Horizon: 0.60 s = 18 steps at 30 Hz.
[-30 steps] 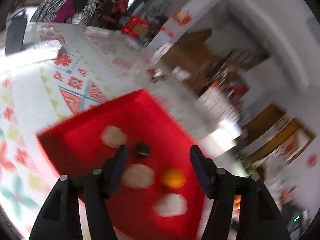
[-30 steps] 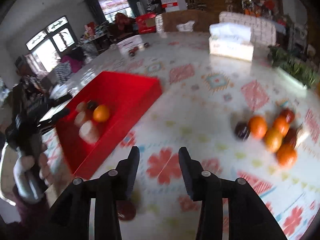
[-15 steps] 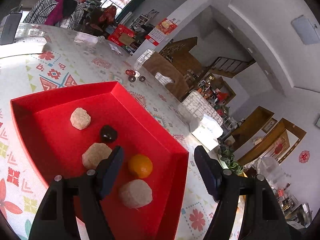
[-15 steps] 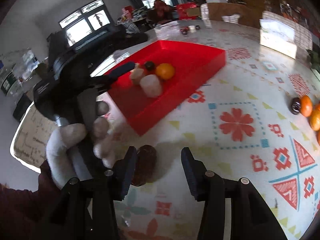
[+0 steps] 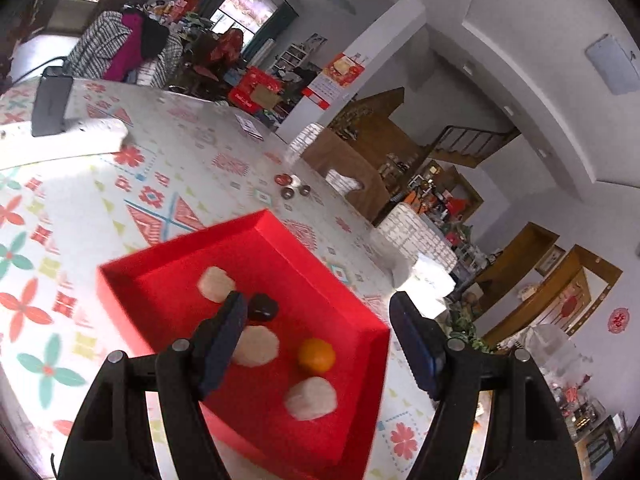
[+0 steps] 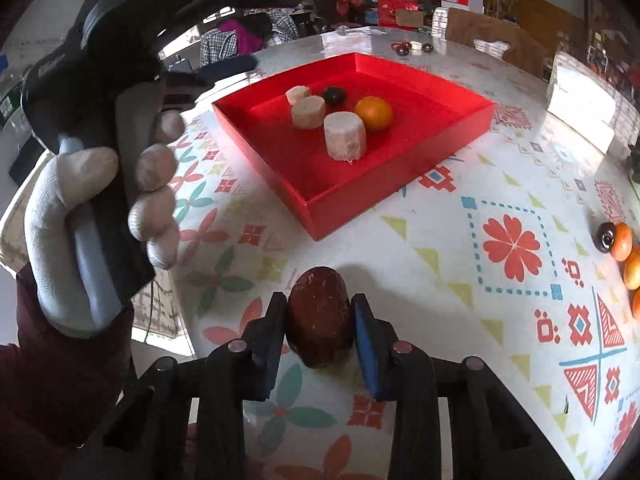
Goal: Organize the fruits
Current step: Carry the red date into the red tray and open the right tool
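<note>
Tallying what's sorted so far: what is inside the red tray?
The red tray holds three pale cylindrical pieces, one orange and one dark fruit. Nothing appears hidden.

You are looking at patterned table [image 6: 440,248] carrying red tray [image 6: 320,204], brown fruit [image 6: 320,316] lying nearby, orange and dark fruits [image 6: 620,240] sitting at right edge.

Oranges [image 6: 631,256] cut off at right-wrist frame edge.

white walls [image 5: 500,20], bright windows [image 5: 248,0], wooden staircase [image 5: 472,140]
</note>
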Each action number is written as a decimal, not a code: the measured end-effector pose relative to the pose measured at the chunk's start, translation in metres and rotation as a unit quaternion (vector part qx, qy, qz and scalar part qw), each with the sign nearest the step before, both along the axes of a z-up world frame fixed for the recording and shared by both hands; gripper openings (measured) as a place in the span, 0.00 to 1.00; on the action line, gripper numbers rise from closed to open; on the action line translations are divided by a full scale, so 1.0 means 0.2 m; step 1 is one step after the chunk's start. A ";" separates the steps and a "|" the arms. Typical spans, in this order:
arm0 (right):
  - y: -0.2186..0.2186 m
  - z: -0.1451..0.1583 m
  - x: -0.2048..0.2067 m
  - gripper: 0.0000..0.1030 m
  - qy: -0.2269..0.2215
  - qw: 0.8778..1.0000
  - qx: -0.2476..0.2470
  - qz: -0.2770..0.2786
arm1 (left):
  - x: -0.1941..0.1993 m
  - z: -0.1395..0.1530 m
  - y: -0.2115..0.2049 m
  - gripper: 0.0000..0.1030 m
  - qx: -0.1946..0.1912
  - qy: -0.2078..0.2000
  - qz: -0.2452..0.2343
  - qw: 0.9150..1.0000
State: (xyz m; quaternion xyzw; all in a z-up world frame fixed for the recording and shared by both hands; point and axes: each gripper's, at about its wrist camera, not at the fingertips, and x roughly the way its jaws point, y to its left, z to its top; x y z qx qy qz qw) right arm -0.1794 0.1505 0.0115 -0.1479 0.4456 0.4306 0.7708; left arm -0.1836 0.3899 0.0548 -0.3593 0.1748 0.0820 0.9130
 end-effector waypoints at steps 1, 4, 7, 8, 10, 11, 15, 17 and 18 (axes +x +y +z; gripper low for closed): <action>-0.01 0.01 0.01 0.35 -0.002 1.000 0.002 -0.005 | -0.01 0.00 0.01 0.71 0.000 0.003 0.003 1.000; -0.05 0.08 0.10 0.35 -0.014 0.999 0.018 -0.031 | -0.04 -0.03 0.05 0.71 -0.009 0.013 0.012 1.000; -0.05 0.21 0.26 0.35 -0.027 0.997 0.044 -0.060 | -0.04 -0.05 0.06 0.71 -0.013 0.022 0.010 1.000; -0.04 0.25 0.33 0.35 -0.030 0.996 0.054 -0.069 | -0.04 -0.06 0.05 0.71 -0.013 0.024 0.009 1.000; 0.02 0.30 0.45 0.35 -0.031 0.994 0.065 -0.077 | -0.04 -0.06 0.03 0.71 -0.012 0.028 0.003 1.000; 0.06 0.31 0.52 0.35 -0.032 0.994 0.068 -0.084 | -0.04 -0.06 0.02 0.71 -0.011 0.030 0.000 1.000; 0.18 0.29 0.70 0.48 -0.037 0.991 0.058 -0.114 | -0.04 -0.07 0.01 0.71 -0.009 0.038 -0.011 0.999; 0.17 0.26 0.74 0.49 -0.036 0.989 0.050 -0.136 | -0.04 -0.06 0.01 0.71 -0.003 0.041 -0.013 0.999; 0.15 0.24 0.74 0.49 -0.028 0.988 0.054 -0.144 | -0.04 -0.06 0.01 0.71 -0.001 0.041 -0.013 0.999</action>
